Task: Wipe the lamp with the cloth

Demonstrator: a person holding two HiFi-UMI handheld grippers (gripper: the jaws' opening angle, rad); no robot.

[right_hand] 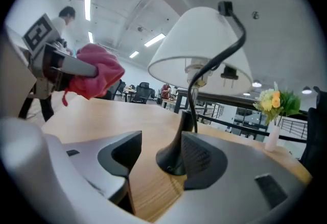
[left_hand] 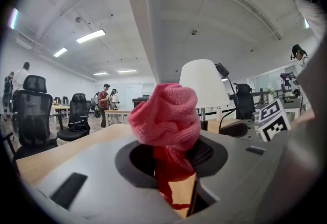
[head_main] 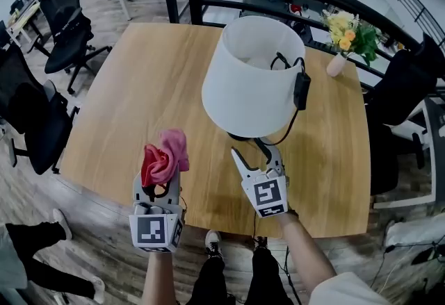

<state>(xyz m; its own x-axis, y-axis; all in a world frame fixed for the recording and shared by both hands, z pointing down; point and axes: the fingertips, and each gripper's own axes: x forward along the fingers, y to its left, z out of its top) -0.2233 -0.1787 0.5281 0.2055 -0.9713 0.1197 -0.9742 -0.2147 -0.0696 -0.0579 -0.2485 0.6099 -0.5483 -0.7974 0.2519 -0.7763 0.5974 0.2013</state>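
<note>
Clamping the pink cloth (head_main: 165, 155) in my left gripper (head_main: 158, 189), I hold it bunched above the near edge of the wooden table (head_main: 139, 88). My right gripper (head_main: 254, 158) stands with its jaws apart, and the black base (right_hand: 173, 159) of the lamp (head_main: 254, 78) sits between them. The white shade looms just beyond, its black cord and switch (head_main: 301, 90) hanging down the right side, with a vase of flowers (head_main: 345, 39) farther back and office chairs (head_main: 66, 33) off to the left.
</note>
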